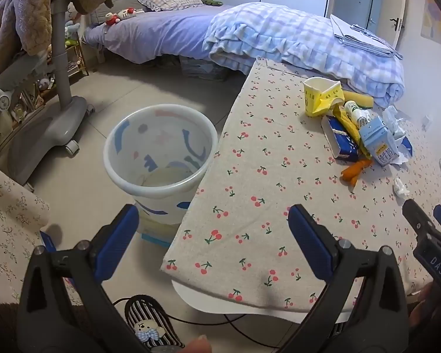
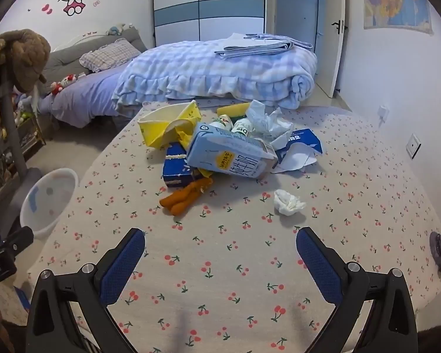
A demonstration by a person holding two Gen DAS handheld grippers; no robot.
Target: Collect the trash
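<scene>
A heap of trash lies at the far side of the cherry-print table [image 2: 220, 264]: a light blue milk carton [image 2: 226, 156], a crushed yellow paper cup [image 2: 164, 125], a dark blue box [image 2: 176, 167], an orange wrapper [image 2: 182, 197], small bottles [image 2: 232, 123] and crumpled tissue [image 2: 267, 120]. One loose tissue ball [image 2: 288, 203] sits nearer. My right gripper [image 2: 220, 247] hovers open over the table, short of the heap. My left gripper [image 1: 213, 223] is open over the table's left edge, beside the white bin [image 1: 160, 150] on the floor. The heap [image 1: 355, 123] shows at the right in the left wrist view.
A bed with a purple sheet and a checked blanket [image 2: 214, 70] stands behind the table. A grey wheeled stand [image 1: 58, 94] draped with plush fabric is left of the bin. A striped slipper [image 1: 150, 320] and a cable lie on the floor below the table edge.
</scene>
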